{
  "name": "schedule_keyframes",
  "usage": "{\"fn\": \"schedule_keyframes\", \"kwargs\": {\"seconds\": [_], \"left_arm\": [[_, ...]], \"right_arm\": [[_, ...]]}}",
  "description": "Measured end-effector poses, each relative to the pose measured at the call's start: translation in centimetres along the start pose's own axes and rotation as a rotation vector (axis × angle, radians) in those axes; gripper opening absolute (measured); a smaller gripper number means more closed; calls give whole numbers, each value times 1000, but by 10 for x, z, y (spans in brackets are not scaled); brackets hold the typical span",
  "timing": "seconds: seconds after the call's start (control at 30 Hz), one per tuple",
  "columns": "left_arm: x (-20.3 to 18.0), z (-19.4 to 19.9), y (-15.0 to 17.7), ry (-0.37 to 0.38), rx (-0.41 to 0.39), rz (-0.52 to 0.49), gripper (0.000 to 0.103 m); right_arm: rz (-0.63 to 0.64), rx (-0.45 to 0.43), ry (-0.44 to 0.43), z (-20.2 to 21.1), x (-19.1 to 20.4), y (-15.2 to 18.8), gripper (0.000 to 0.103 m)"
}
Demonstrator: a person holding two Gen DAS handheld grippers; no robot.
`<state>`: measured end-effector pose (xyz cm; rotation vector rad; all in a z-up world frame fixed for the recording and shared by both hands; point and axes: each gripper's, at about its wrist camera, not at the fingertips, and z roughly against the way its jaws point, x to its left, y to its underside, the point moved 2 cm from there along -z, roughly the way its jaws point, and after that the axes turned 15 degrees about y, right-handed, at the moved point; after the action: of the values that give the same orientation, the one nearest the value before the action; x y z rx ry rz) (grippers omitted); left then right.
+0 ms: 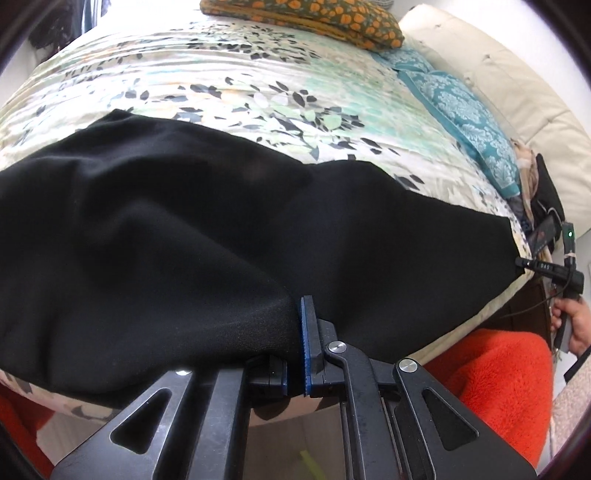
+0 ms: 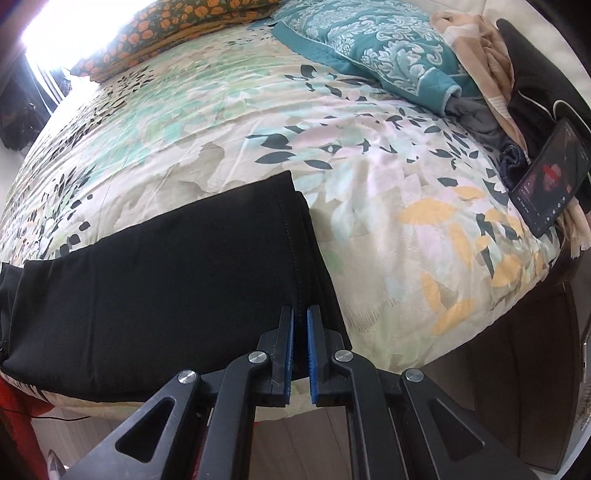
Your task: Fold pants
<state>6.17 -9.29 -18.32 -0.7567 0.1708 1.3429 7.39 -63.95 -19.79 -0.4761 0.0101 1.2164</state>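
Left wrist view: the left tool (image 1: 295, 339) sits at 6 o'clock with its blue pads pinching a bunched fold of the black pants (image 1: 184, 229); one pad is buried under the cloth. From that pinch the pants spread from 9 o'clock to 3 o'clock across the near edge of the bed (image 1: 184, 66), lying loosely with soft wrinkles. At 3 o'clock the right tool (image 1: 543, 267) meets the far end of the pants, held by a hand (image 1: 576, 321). Orange fleece (image 1: 498, 373) shows at 4 o'clock below the bed edge.

Right wrist view: the right tool (image 2: 300, 347) sits at 6 o'clock, its pads nearly together with the stitched hem end of the pants (image 2: 166, 280) between them. The pants run from the tool toward 9 o'clock along the bed's (image 2: 369, 229) near edge, flat and layered at the hem.

Beyond, the bed carries a leaf-print cover in cream, green and yellow. A teal pillow (image 2: 369, 48) lies at 1 o'clock and an orange-flowered pillow (image 2: 166, 29) at 11 o'clock. At 2 to 3 o'clock a heap of clothes (image 2: 491, 85) props a phone (image 2: 550, 173) with a lit screen. Dark wood (image 2: 524, 369) stands at 4 o'clock beside the bed, with pale floor (image 2: 295, 435) under the tool. Bright light comes in at 10 o'clock.
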Motion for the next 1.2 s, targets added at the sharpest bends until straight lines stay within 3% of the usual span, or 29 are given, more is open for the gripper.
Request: {"fn": "schedule_keyframes", "kwargs": {"seconds": [0.27, 0.37, 0.47, 0.5, 0.53, 0.63, 0.7, 0.8, 0.93, 1.03, 1.1, 1.13, 1.2], "left_arm": [[1, -7, 9, -24, 42, -10, 4], [0, -11, 12, -48, 63, -41, 8], [1, -8, 20, -62, 93, -55, 30], [2, -4, 23, -70, 96, -64, 50], [3, 2, 27, -70, 93, -74, 63], [13, 32, 40, -23, 96, -70, 65], [33, 62, 47, -5, 65, -28, 67], [87, 115, 45, -65, -51, 86, 72], [186, 180, 30, -208, -246, 293, 73], [240, 203, 20, -338, -280, 353, 71], [262, 212, 20, -433, -277, 355, 71], [270, 219, 22, -447, -288, 366, 71], [287, 235, 27, -370, -316, 422, 73]], "right_arm": [[-3, 26, 10, -5, -2, 1, 7], [-3, 35, 28, -9, 0, 1, 7], [-16, 30, 40, -8, 1, 2, 8], [-20, 22, 46, -7, 2, 2, 10], [-25, 10, 44, -6, 1, 3, 19], [-59, -10, 58, 1, -4, 7, 82], [-88, -50, 69, 16, -7, 13, 83], [-119, -124, 84, 52, 0, 20, 83], [-89, -210, -38, 104, 56, 32, 83], [4, -214, -206, 129, 133, 46, 84], [88, -171, -325, 136, 195, 59, 84], [134, -153, -364, 137, 225, 66, 84], [213, -148, -391, 140, 277, 82, 84]]}}
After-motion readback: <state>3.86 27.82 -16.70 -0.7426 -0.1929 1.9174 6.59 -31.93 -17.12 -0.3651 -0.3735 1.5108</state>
